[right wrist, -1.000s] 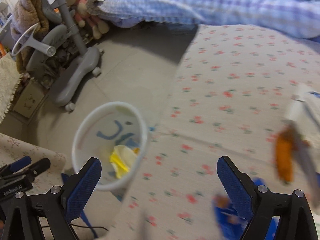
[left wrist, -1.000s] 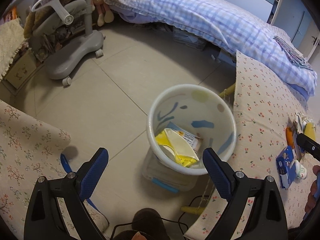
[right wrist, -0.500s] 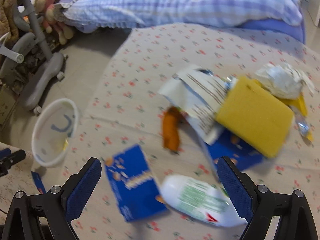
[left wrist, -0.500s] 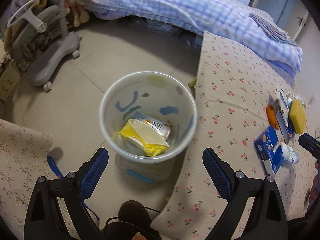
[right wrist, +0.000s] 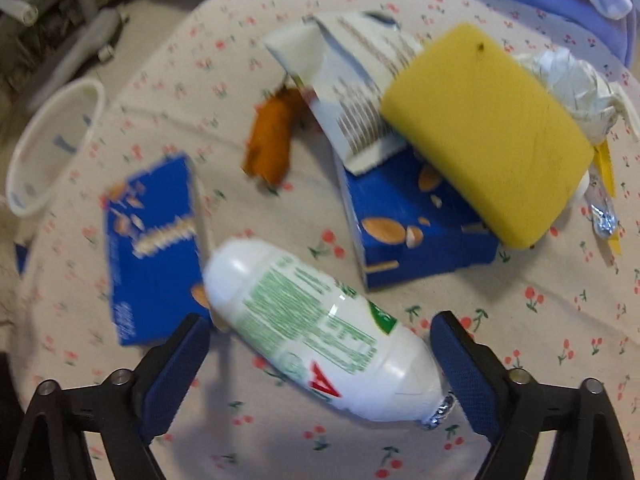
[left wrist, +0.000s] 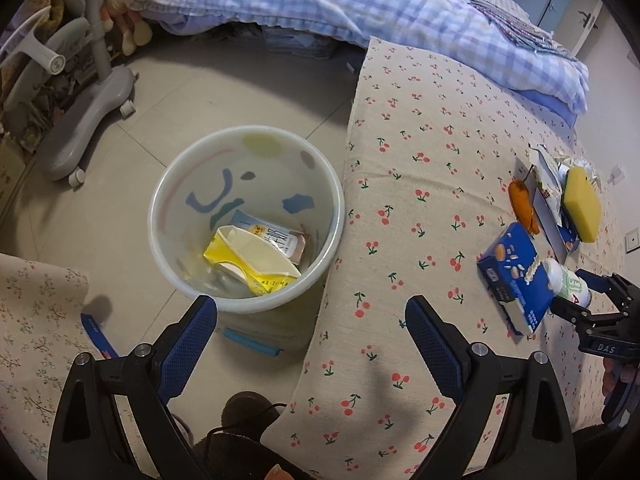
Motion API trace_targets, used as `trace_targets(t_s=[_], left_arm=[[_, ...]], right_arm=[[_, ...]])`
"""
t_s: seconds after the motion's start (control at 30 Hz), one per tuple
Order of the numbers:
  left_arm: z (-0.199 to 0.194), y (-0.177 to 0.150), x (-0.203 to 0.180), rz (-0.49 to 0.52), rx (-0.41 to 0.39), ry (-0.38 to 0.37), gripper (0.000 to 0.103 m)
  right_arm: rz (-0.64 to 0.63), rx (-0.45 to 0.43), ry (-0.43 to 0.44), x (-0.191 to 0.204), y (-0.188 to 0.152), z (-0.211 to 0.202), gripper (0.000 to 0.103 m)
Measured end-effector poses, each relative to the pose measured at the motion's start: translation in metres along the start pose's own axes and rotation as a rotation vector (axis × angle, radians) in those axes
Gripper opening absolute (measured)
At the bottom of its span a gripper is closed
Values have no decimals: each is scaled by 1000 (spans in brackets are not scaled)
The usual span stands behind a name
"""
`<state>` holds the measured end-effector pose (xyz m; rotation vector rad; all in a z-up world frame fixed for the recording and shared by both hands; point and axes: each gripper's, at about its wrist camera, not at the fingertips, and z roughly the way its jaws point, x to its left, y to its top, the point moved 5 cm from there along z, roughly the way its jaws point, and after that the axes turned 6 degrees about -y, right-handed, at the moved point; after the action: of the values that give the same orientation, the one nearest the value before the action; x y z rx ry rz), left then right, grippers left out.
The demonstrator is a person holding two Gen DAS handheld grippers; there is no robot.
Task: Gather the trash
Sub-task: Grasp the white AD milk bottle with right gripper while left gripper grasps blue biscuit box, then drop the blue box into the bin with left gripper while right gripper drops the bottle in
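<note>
A white bin (left wrist: 244, 296) stands on the floor beside the cherry-print table (left wrist: 420, 208), with a yellow wrapper (left wrist: 248, 260) and a carton inside. My left gripper (left wrist: 312, 332) is open and empty above the bin's near rim. My right gripper (right wrist: 320, 352) is open, its jaws on either side of a white bottle with a green label (right wrist: 320, 328) lying on the table. The bottle also shows in the left wrist view (left wrist: 566, 282). A flat blue box (right wrist: 152, 248), a second blue box (right wrist: 408, 216), a yellow sponge (right wrist: 488, 132), an orange scrap (right wrist: 272, 136) and crumpled paper (right wrist: 576, 84) lie beyond.
A bed with a checked blue duvet (left wrist: 360, 4) runs along the back. A grey chair base (left wrist: 88, 108) stands on the floor at left. Another floral cloth (left wrist: 36, 320) covers a surface at lower left. A white torn carton (right wrist: 352, 92) leans on the blue box.
My right gripper has swung from the bin to the trash pile and come down around the white bottle. My left gripper has drifted right, and the bin now sits left of centre.
</note>
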<state>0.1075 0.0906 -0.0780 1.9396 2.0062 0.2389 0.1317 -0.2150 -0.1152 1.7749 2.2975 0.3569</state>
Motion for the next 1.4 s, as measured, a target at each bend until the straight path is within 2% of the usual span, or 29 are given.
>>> trace_targets(t_s=[0.2,0.27,0.53,0.83,1.0,1.17,1.27,1.4], left_arm=[[3,1,-21,20,13,-12,97],[5,1,-33,33,22,-25,97],[16,0,-98,73,62,-90,97],[38,-1,-168,59,102,-165,96],[56,-4,-194,60,113,-136,92],[69,-8,-202,50,115,-94,84],[70,-10,-209,63,92,-72,81],[67,-12,-218,72,61,-88,73]], right_arm=[[-13,10,-42,-12,-7,8,61],[-3,7,-31,-16,-8,5,51],[98,-28,-3,-43,-21,-20,47],[197,-77,31,-81,-37,-45,46],[223,-84,68,-89,-47,-49,45],[232,-92,68,-99,-55,-51,44],[246,-97,66,-105,-58,-53,44],[270,-107,66,-116,-60,-56,44]])
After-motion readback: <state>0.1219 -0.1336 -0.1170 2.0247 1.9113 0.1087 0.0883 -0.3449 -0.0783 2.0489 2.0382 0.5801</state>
